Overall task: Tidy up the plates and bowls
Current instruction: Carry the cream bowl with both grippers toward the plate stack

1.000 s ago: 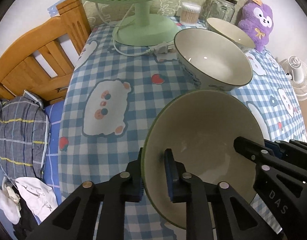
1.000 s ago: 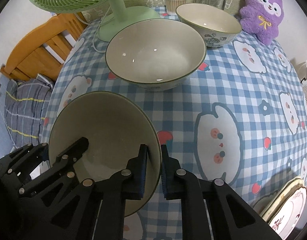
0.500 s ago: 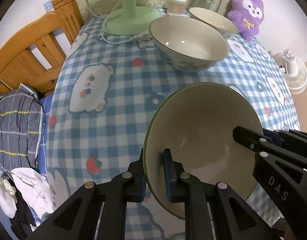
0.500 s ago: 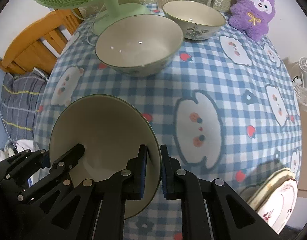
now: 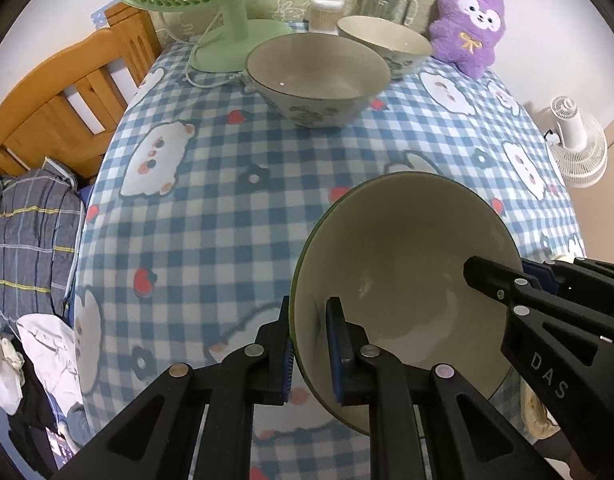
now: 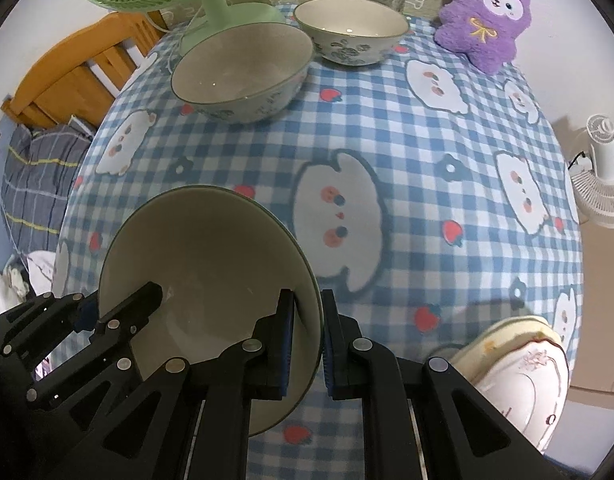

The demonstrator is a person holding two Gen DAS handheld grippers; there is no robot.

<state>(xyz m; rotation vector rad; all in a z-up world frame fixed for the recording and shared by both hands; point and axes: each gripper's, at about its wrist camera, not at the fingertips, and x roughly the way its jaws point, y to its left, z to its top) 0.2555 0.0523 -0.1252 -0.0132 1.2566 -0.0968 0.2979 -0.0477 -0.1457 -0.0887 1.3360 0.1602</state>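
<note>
**Caller:** Ceramic in the air! Both tongs have the green-rimmed bowl, and it hangs tilted over the checked tablecloth. The left gripper is pinched narrow over the rim at nine o'clock of the bowl, one pad inside, one outside.

**Analyst:** And the right gripper bites the opposite rim, three o'clock, jaws just as narrow. Two grips on one bowl, so the trick is keeping both hands in step. If one leads, the rim twists in the pads.

**Caller:** Where does she go? At twelve o'clock on the table sits the big patterned bowl, with the smaller bowl just behind it, beside the green fan.

**Analyst:** Down at five o'clock in the right wrist view there's a stack of plates, though it's at the blurred edge, so how many is hard to say. Sensible play, I'd judge: level the bowl first, lower it straight, let the base seat, then ease both grips off together.

**Caller:** Smooth glaze, thin rim. A slip is the worry.

**Analyst:** Slow descent, no swinging near that purple plush toy.
</note>
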